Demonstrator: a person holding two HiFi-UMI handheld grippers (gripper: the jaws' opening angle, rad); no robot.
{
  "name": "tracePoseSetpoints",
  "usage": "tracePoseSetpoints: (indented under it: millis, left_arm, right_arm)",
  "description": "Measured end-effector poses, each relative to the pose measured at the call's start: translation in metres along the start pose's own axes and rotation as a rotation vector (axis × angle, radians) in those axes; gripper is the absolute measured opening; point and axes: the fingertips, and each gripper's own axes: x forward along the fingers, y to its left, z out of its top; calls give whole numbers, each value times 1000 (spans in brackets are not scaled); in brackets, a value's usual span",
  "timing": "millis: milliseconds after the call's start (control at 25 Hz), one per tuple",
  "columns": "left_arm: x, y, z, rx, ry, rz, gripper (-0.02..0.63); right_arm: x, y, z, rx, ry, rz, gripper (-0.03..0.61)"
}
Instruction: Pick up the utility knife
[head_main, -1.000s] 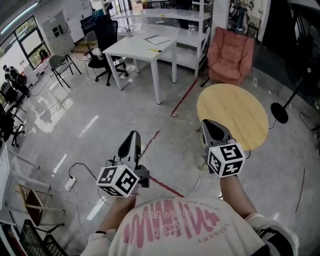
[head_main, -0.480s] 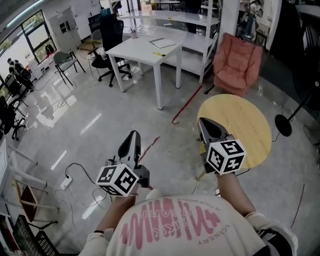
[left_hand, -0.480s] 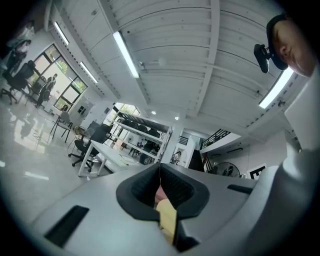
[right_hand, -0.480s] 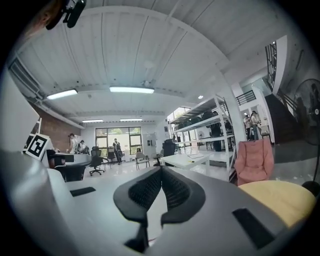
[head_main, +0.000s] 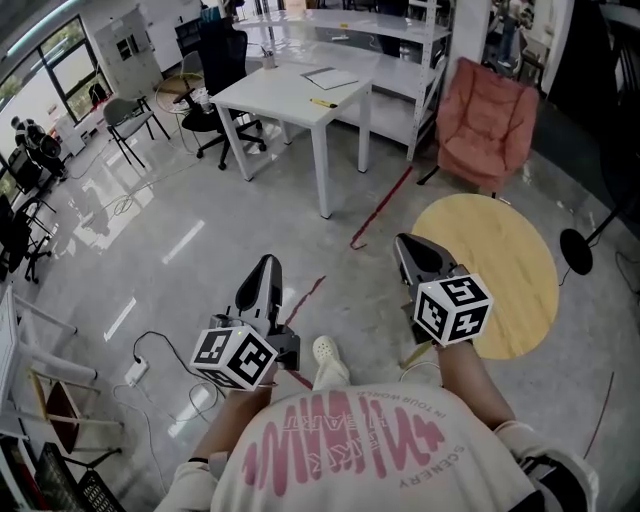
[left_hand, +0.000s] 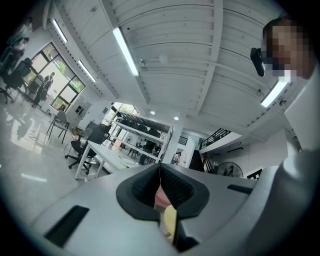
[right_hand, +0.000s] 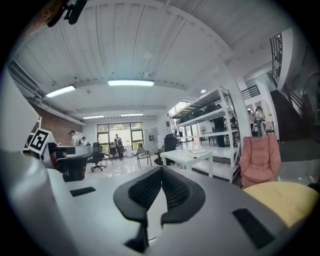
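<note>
Status from the floor (head_main: 200, 230), nowhere near the goods. The left hand-held gripper (head_main: 268, 262) is closed: in the left gripper view its tips (left_hand: 160, 167) touch with nothing pinched, and only a sliver of pink and yellow background shows through the gap below them. The right hand-held gripper (head_main: 402, 241) is closed and empty too, with its pads (right_hand: 161, 170) meeting at the tip.

Both are held out in front of the person over bare floor. A white shoe (head_main: 325, 352) pokes out between them at the near edge.

The utility knife (head_main: 322, 102) looks to be the small yellow thing lying on the far white surface (head_main: 270, 95), well apart from both grippers. It's too tiny to be sure. Some papers (head_main: 330, 78) lie just beyond it.

On the right there's a round wooden table (head_main: 500, 275) near the right hand-held gripper, and a pink armchair (head_main: 487, 120) farther back. A red tape line (head_main: 380, 205) runs across the floor from the armchair side toward the near left.
</note>
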Motion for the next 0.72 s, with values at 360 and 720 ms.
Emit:
tracePoseSetpoints:
  millis: [360,720]
  left_arm:
    - [128,102,39,-34,-11,12,25]
    - [240,167,97,-2,-58,-65,25]
  right_arm:
    - [136,-40,37,-3,9,-29,15]
    - [260,-69,95,-43,-58,-41,15]
